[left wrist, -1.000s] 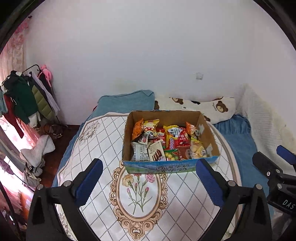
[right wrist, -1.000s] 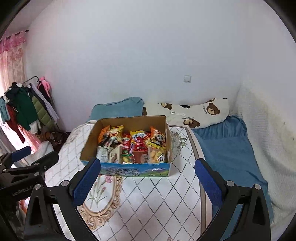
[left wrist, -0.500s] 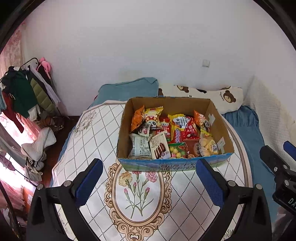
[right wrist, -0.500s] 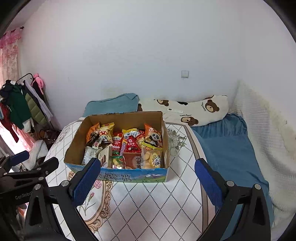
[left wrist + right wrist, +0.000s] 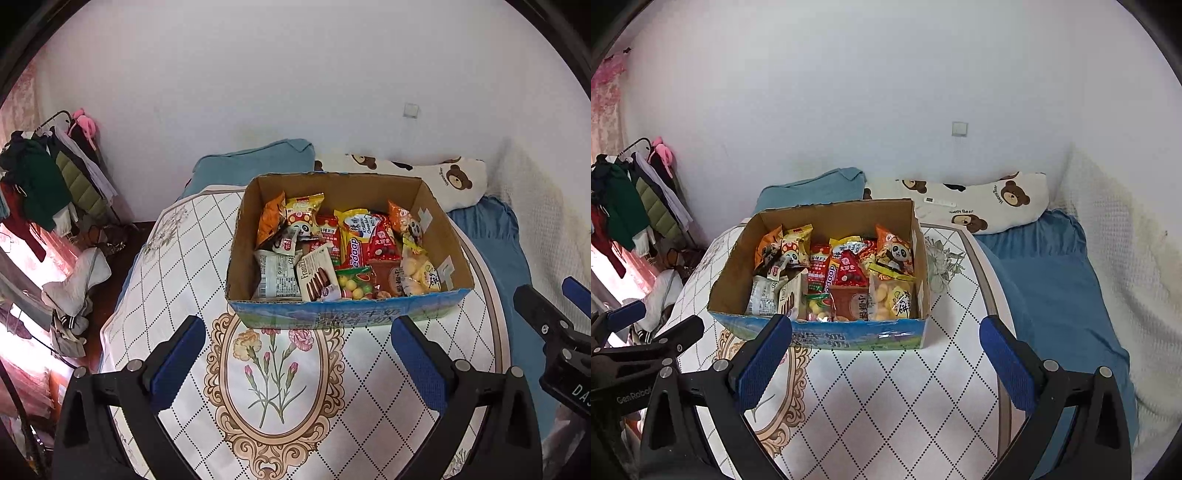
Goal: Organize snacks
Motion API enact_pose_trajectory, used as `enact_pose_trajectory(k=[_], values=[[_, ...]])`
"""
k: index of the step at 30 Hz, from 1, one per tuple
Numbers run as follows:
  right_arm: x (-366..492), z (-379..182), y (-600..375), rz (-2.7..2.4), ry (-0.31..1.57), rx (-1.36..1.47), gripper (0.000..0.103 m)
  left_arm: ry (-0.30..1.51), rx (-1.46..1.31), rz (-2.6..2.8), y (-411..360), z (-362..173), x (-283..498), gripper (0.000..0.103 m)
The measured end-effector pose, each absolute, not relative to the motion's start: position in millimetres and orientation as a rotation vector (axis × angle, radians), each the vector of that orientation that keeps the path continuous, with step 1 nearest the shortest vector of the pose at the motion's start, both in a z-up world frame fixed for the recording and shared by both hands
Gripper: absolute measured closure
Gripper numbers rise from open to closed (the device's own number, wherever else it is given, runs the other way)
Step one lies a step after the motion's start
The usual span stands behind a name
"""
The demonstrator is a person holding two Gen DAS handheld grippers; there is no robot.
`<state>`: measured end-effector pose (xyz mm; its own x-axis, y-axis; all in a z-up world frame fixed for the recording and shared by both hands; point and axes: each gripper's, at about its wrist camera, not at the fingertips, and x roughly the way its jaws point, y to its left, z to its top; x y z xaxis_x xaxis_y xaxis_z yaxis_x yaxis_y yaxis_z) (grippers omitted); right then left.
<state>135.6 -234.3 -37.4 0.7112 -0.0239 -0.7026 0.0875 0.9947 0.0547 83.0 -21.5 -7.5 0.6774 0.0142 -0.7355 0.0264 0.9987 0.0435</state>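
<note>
While both grippers (left (image 5: pixel 295 354), right (image 5: pixel 886 354)) gape empty, snack box (image 5: pixel 347 317) sits ahead unobstructed.

A plain white wall (image 5: pixel 258 92) is seen at twelve o'clock, with a small white square switch (image 5: pixel 959 129) fixed on it. A loaded clothes rack (image 5: pixel 48 177) is placed at nine o'clock, where pink daylight is cast.
</note>
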Motion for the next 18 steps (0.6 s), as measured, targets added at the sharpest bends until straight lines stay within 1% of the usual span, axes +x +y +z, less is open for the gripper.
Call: enact_pose_trajectory(k=[18], values=[[131.8, -35.5, -238.5, -0.063, 0.771, 0.098, 0.0, 0.826, 0.044, -0.014, -22.9, -6.5, 80.5, 0.0]])
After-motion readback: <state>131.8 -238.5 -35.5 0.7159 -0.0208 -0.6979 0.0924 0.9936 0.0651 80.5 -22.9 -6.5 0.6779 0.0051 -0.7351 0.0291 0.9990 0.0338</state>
